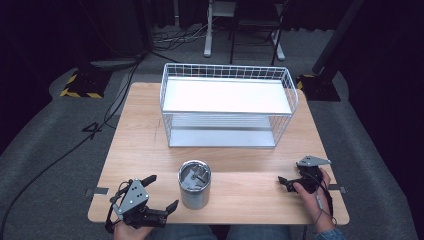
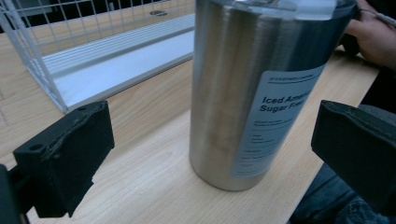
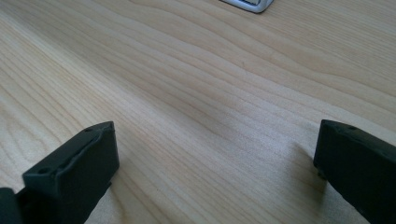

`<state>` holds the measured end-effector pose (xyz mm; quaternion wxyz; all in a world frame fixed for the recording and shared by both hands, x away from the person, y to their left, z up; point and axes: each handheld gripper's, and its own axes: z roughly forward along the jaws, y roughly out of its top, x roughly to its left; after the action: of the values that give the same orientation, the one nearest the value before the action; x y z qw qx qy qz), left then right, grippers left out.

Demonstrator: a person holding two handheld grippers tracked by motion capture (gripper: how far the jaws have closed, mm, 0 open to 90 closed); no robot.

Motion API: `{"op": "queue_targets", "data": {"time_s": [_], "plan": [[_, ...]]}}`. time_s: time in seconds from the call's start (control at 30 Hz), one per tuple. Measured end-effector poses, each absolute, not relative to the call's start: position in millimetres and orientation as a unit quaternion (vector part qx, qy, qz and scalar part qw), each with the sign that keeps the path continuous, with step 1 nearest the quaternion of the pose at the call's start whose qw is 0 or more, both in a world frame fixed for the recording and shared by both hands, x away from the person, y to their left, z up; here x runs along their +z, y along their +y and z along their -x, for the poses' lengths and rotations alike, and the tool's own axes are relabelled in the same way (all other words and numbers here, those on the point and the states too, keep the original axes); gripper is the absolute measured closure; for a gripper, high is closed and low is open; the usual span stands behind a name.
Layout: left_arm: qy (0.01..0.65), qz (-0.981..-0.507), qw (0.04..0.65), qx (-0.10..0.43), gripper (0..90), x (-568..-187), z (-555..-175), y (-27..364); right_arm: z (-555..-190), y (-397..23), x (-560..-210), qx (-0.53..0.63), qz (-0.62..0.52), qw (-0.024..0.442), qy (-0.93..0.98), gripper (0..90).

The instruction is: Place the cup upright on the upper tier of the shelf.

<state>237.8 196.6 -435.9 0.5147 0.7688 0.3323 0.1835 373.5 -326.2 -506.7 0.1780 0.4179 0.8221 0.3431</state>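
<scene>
Steel, brushed and labelled, the cup stands upright near the front edge of the wooden bench, in front of the wire rack. I have my left gripper just left of the cup, jaws spread, not touching it. My right gripper rests well right of the cup, jaws spread over bare wood.

So there's this brushed steel tumbler standing upright on the wooden table, close to the near edge and about in the middle. It's got a clear lid on top, and a white label on its side that reads "Iced Ameri…" and "Sugar Free". It sits just in front of the white wire rack, not touching it.
</scene>
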Motion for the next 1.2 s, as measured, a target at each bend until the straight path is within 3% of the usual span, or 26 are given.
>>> {"op": "queue_targets", "data": {"time_s": [0.57,1.2], "plan": [[0.319,-0.76,0.542,0.164,0.0,-442,-240,163,-373,-326,-507,0.343,-0.418,0.178,0.822,0.5],[0.331,-0.744,0.549,0.19,0.0,-454,-258,131,-374,-326,-507,0.343,-0.419,0.179,0.822,0.5]]}}
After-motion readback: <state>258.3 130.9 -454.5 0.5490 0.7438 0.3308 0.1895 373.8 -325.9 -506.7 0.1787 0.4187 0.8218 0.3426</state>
